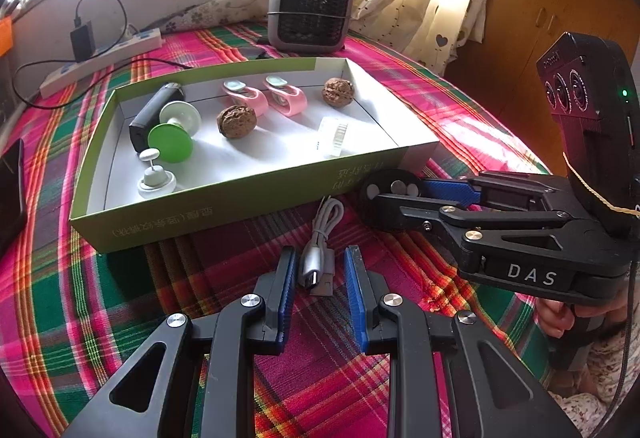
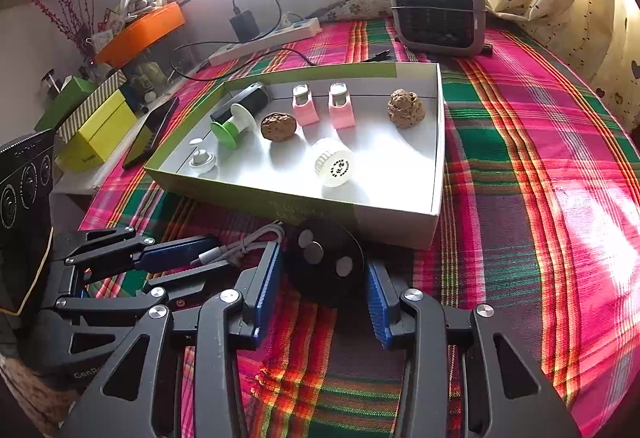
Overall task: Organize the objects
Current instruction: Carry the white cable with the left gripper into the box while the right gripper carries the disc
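Jaws of the left gripper (image 1: 320, 270) straddle the white cable (image 1: 320, 242), pads apart; right gripper (image 2: 323, 280) brackets a black disc (image 2: 324, 258), contact unclear, on plaid cloth (image 2: 520, 198), box (image 2: 256, 194) just beyond

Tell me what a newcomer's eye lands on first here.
The open green box sits mid-table on the loud pink-and-green plaid cloth, holding two walnuts, two pink clips and other small things. In front of it, the left claw straddles a coiled white cable while the right claw straddles a black disc. A grey fan stands behind.
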### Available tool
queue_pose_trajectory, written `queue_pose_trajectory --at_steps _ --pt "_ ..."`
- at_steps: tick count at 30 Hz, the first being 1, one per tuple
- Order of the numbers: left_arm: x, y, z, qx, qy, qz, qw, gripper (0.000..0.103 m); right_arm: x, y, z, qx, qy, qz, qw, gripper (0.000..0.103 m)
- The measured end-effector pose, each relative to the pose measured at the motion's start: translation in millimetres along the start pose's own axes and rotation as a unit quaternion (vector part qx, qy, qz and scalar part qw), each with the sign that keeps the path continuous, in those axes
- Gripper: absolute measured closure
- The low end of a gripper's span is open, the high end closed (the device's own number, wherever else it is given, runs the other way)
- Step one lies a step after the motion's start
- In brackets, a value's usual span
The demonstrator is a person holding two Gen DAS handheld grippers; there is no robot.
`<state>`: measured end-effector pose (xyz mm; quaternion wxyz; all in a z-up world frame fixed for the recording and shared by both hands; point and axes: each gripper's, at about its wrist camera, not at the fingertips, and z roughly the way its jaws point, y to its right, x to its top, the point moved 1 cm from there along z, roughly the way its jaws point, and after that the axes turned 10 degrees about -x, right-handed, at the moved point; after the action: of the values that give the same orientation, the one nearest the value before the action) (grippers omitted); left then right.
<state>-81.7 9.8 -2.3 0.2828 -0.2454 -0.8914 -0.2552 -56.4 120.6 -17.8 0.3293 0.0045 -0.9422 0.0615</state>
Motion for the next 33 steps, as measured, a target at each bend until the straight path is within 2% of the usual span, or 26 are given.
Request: queue_pose_trajectory --at_steps 9,19,21,22,33 --pt "8.3 -5.0 4.8 -0.001 -0.001 -0.003 1.0000 0.080 0.9 4.0 0.8 0.005 0.000 0.016 1.000 0.072" --pt "11.0 3.1 10.6 0.028 -0.011 0.022 0.9993 0.081 -0.3 4.0 -0.6 0.001 0.005 0.019 1.000 0.075" --pt "10.8 3.6 10.7 0.035 -0.011 0.026 0.9990 0.085 0.1 3.8 -0.8 0.001 0.006 0.019 1.000 0.075" --pt "10.9 2.8 10.5 0.036 -0.011 0.024 0.9990 0.087 0.1 4.0 -1.1 0.001 0.007 0.019 1.000 0.076" --pt "9.4 2.3 9.3 0.031 -0.008 0.020 0.9993 0.088 -0.3 3.5 -1.8 0.000 0.007 0.019 1.000 0.076"
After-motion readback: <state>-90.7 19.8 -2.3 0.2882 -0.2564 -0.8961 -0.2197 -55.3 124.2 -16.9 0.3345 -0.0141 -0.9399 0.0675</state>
